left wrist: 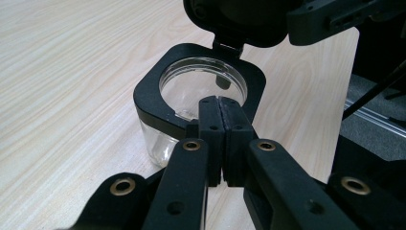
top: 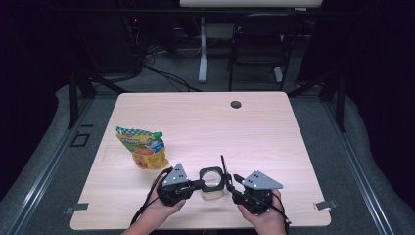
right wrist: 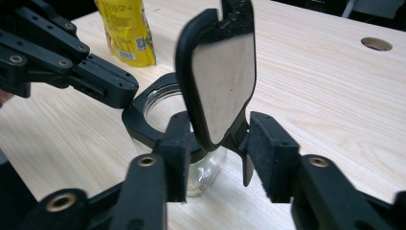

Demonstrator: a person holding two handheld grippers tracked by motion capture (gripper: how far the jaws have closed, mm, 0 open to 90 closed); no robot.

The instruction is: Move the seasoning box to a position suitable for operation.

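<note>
Standing near the middle of the table's (top: 274,122) near edge, a glass jar (top: 212,192) with a black squared collar has its hinged lid (right wrist: 221,72) raised upright. The left gripper (left wrist: 220,112) comes in level from the jar's left; its jaws are pressed together at the collar's (left wrist: 148,96) near rim, and whether they pinch that rim cannot be told. The right gripper (right wrist: 218,143) sits just right of the jar with its jaws partly apart; the open lid stands between them, the left pad close against the lid's edge, the right pad standing clear of it. The jar's inside appears empty in the left gripper view. A yellow and green pouch (top: 143,147) lies toward the table's left edge, apart from the jar. A cable hole (top: 236,104) sits near the far edge.
</note>
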